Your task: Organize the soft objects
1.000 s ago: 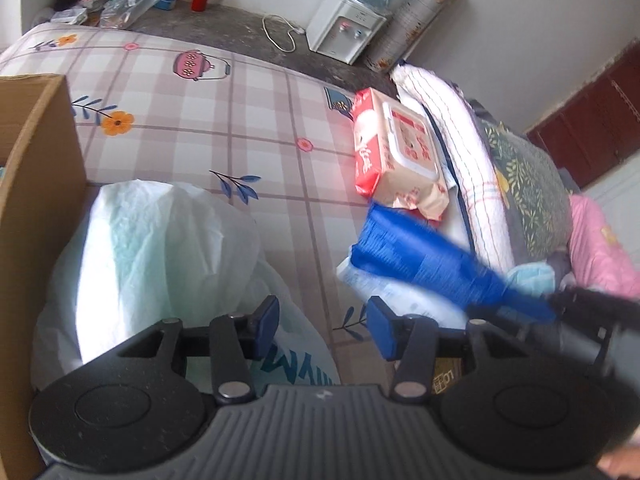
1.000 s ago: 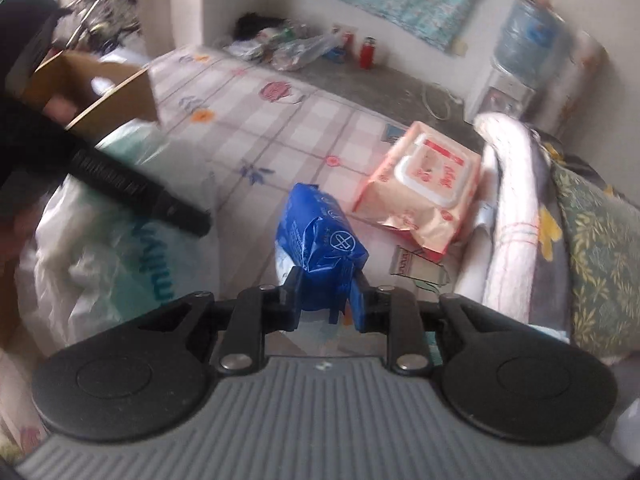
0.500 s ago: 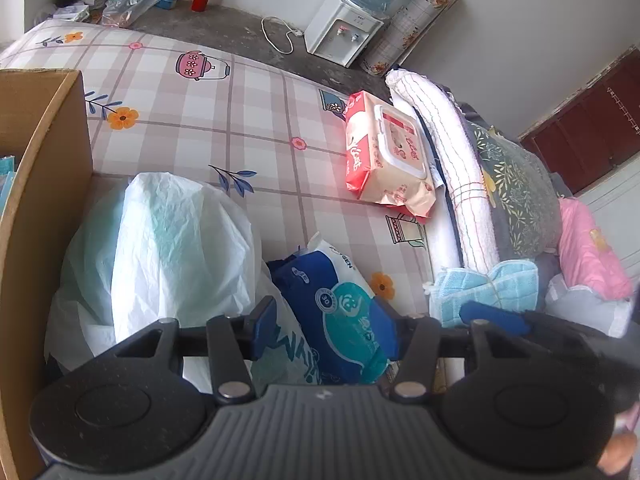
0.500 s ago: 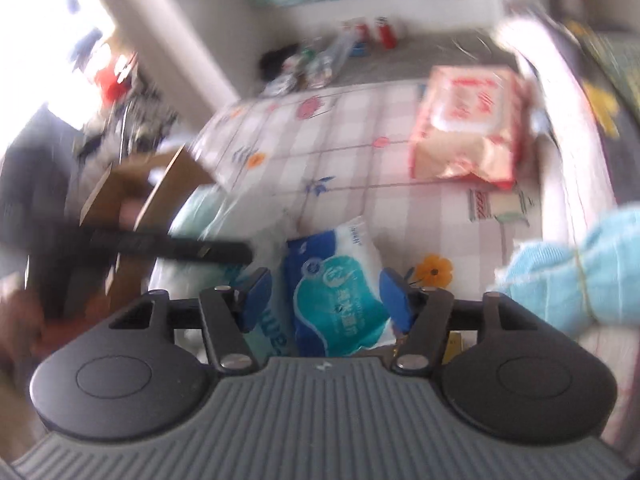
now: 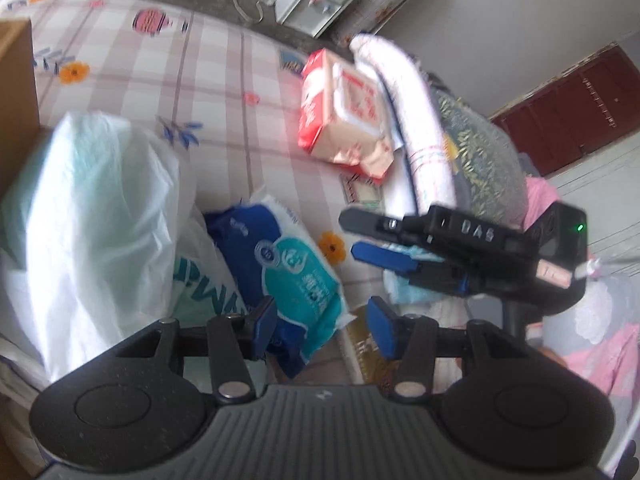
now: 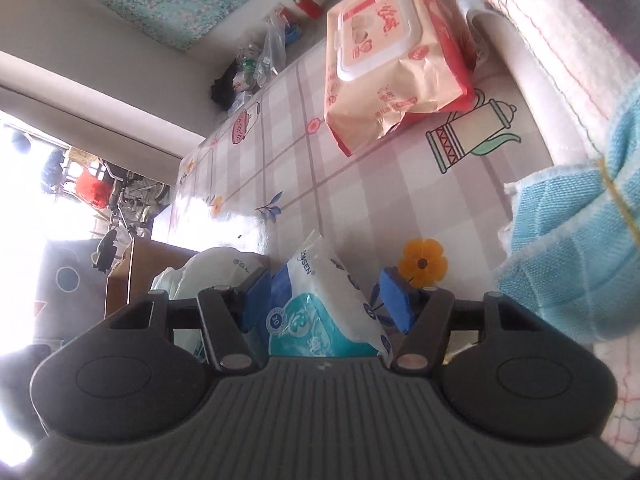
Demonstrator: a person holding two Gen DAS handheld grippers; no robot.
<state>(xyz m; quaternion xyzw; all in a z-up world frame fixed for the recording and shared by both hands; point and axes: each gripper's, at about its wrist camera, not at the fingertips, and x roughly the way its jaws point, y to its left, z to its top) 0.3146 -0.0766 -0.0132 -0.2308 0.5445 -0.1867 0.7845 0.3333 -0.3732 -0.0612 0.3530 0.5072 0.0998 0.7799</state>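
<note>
A blue and teal tissue pack (image 5: 292,272) (image 6: 324,304) lies on the checked bedsheet (image 5: 224,92), leaning against a white plastic bag (image 5: 92,208). My right gripper (image 6: 326,296) is open with the pack between its jaws; the right pad stands clear of it. In the left wrist view, that right gripper (image 5: 352,234) reaches in from the right, above a light blue cloth (image 6: 572,240). My left gripper (image 5: 322,326) hovers over the pack's near end, jaws closing slightly, pads not pressing on it.
A red and pink wipes pack (image 5: 344,108) (image 6: 384,52) lies farther up the bed. A rolled white towel (image 5: 404,112) and patterned pillows run along the right side. A cardboard box (image 5: 16,80) (image 6: 132,272) stands at the left beside the bag.
My right gripper held the blue pack in the air, then rolled, came down, and opened, leaving it on the bed next to the white bag. The left gripper edged forward toward it.
</note>
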